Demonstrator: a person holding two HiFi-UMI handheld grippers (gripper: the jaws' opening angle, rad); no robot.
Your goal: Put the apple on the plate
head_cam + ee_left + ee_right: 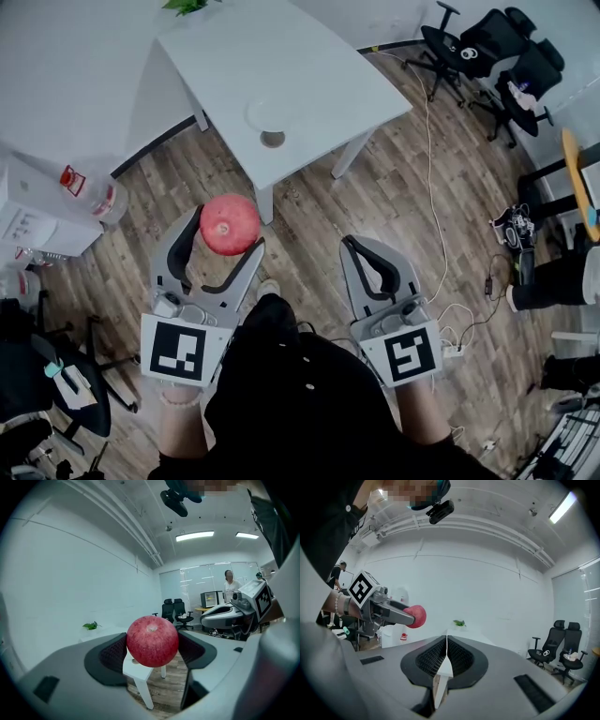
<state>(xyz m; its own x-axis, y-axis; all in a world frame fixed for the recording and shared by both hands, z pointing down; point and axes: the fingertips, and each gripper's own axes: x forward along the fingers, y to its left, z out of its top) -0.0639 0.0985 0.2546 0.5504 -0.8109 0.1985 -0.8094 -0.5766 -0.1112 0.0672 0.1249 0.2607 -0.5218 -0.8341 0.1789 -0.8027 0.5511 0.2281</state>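
Water bottle (101, 194) with a red cap sits at the far left, beside a white cabinet (33, 214). The left gripper (225, 231) is closed on the apple (230, 225): both jaw pads press against the sides of the red fruit, with the stem end facing the gripper's camera. The apple is held in the air over the wooden floor (309, 220), just short of the near corner of the desk (309, 66). The plate (266, 114) is white and lies on the white desk, near that same corner and well apart from the apple. A small round object (273, 139) lies on the desk just beside the plate, on its near side. The right gripper (446, 649) has its jaws fully together, pad against pad, with nothing between them. It is held over the floor, level with the left gripper. A pale cable (432, 178) runs across the floor to the right of the desk. Black office chairs (492, 52) stand at the far right.
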